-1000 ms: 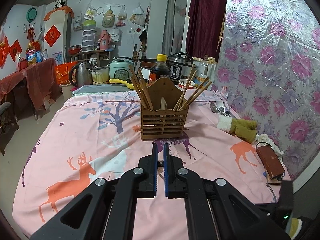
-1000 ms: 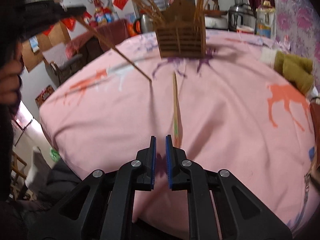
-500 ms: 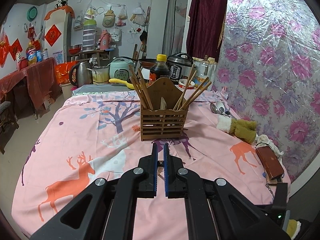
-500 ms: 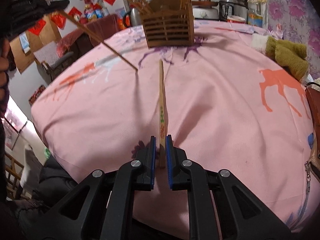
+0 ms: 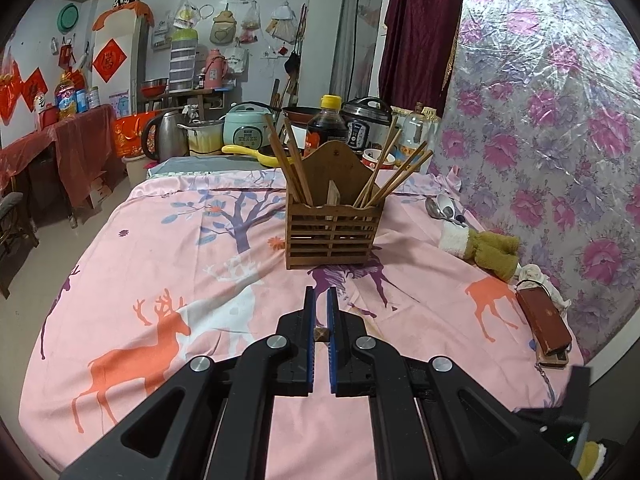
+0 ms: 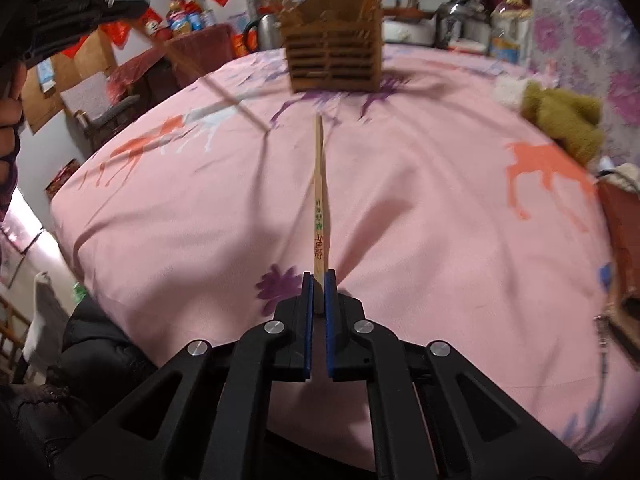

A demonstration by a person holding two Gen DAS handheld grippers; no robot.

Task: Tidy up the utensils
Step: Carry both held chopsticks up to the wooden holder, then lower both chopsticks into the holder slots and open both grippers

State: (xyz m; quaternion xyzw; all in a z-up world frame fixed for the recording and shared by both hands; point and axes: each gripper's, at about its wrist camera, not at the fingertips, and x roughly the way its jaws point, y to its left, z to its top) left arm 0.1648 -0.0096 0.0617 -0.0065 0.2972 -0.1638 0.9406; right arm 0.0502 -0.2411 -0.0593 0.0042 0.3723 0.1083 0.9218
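Observation:
A slatted wooden holder [image 5: 332, 232] stands mid-table with several chopsticks leaning in its two ends; it also shows at the top of the right wrist view [image 6: 334, 60]. My right gripper [image 6: 319, 280] is shut on the near end of a pale printed chopstick [image 6: 319, 200], which points straight ahead toward the holder. My left gripper [image 5: 320, 296] is shut on a dark chopstick; only its square end [image 5: 321, 334] shows between the pads. In the right wrist view that dark chopstick [image 6: 224, 96] slants down from the upper left to the pink cloth.
The round table wears a pink deer-print cloth [image 5: 160, 280]. Spoons [image 5: 440, 206], a plush toy [image 5: 488, 248] and a red-brown case [image 5: 544, 324] lie along its right side. A sauce bottle [image 5: 326, 124] and cookers stand behind the holder. A person's hand [image 6: 8, 120] is at the left edge.
The pale chopstick lay on the cloth ahead of my right gripper; the gripper moved forward over its near end and closed on it. The left gripper has not moved.

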